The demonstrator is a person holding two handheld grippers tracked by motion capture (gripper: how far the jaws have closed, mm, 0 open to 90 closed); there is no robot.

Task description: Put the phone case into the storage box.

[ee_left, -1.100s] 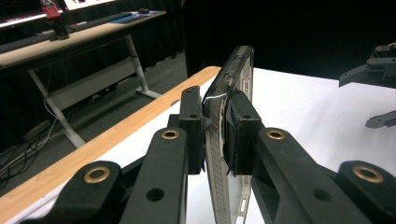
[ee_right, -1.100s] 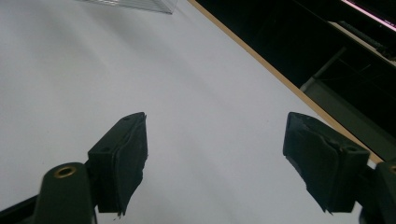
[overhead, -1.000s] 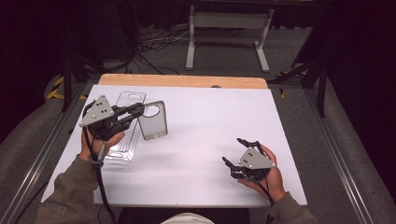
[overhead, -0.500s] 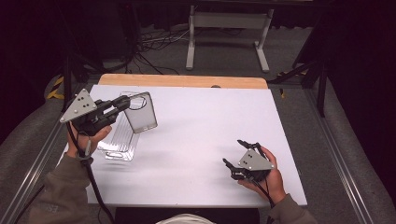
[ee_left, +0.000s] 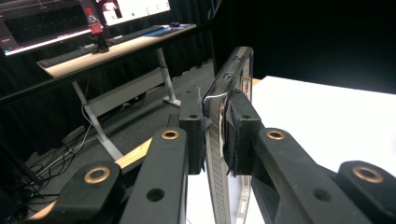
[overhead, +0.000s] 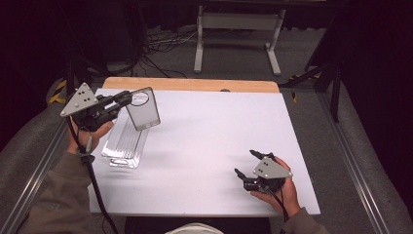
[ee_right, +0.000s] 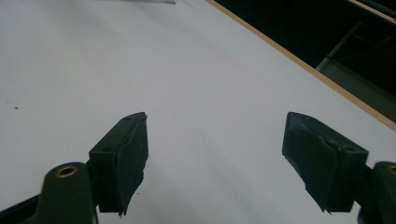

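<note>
A clear, smoke-tinted phone case (overhead: pixel 143 111) hangs tilted in the air over the table's left side. My left gripper (overhead: pixel 127 99) is shut on its upper edge. In the left gripper view both pads clamp the thin edge of the case (ee_left: pixel 231 70), which stands up between the jaws of the left gripper (ee_left: pixel 219 126). Below it a clear plastic packaging tray (overhead: pixel 124 144) lies flat on the white table (overhead: pixel 219 126). My right gripper (overhead: pixel 245 162) rests near the front right, open with nothing between its jaws; the right gripper (ee_right: pixel 215 154) looks out over the bare white table (ee_right: pixel 140 60).
A wooden strip (overhead: pixel 190 84) runs along the table's far edge. Behind it on the floor stand a white metal frame (overhead: pixel 236 34) and loose cables (overhead: pixel 160 48). Metal rails (overhead: pixel 34 170) flank the table. A desk with a red-capped bottle (ee_left: pixel 95 30) stands off to the side.
My left hand has carried the case to the left and upward, off from beside the plastic tray, and the case now hangs more upright. The right hand has stayed in place.
</note>
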